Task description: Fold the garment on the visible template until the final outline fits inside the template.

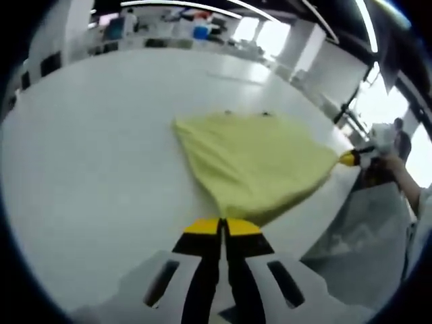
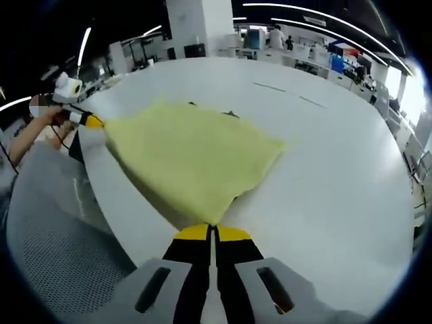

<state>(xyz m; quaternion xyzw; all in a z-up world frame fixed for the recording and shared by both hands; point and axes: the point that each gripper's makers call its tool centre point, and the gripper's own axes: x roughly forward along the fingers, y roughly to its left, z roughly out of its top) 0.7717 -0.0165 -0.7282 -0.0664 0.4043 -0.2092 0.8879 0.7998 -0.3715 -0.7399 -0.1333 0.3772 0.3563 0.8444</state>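
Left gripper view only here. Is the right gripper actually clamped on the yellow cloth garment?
Observer: Yes. In the right gripper view, the right gripper has its jaws shut on a corner of the yellow cloth garment.
Operator: And my left gripper from that side?
Observer: The left gripper pinches the opposite corner near the white table's edge, with a hand behind it.

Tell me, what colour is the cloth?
Pale yellow garment, plain, clearest in the right gripper view.
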